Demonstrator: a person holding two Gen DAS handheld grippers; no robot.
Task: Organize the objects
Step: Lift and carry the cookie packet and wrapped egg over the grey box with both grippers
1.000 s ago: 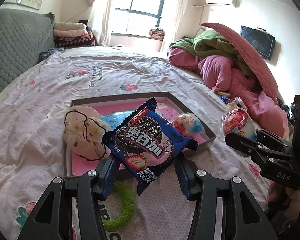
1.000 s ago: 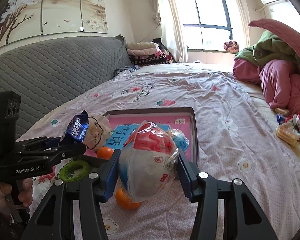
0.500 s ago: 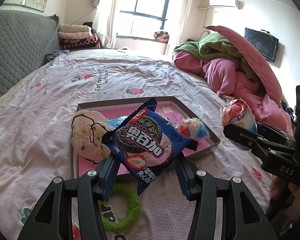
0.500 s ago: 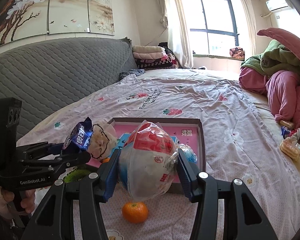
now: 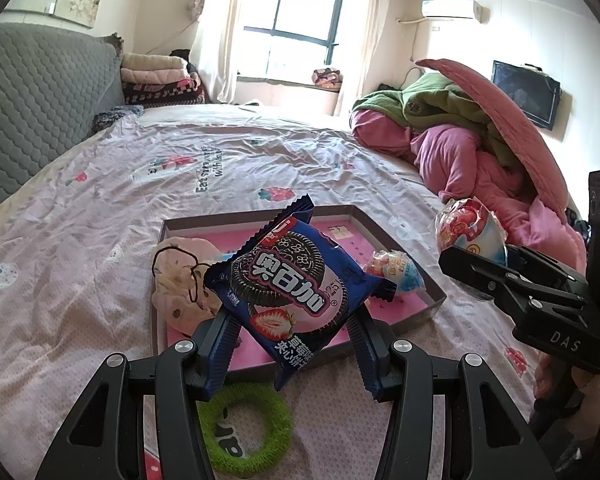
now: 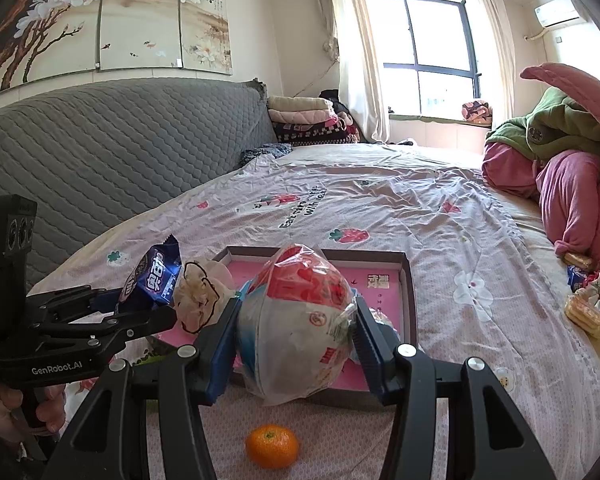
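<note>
Both grippers raised — cookie packet (image 5: pixel 296 280) between jaws

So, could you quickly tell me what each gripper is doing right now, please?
Left gripper: shut on the Oreo cookie packet.
Right gripper: shut on the bagged snack cup.

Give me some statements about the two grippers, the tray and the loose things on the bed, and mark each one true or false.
1. The left gripper holds a blue cookie pack. True.
2. The right gripper is open and holds nothing. False: it is shut on a clear snack bag.
3. The orange lies inside the tray. False: it lies on the bedsheet in front of the tray.
4. The green ring lies on the bedsheet outside the tray. True.
5. The tray floor is pink. True.
</note>
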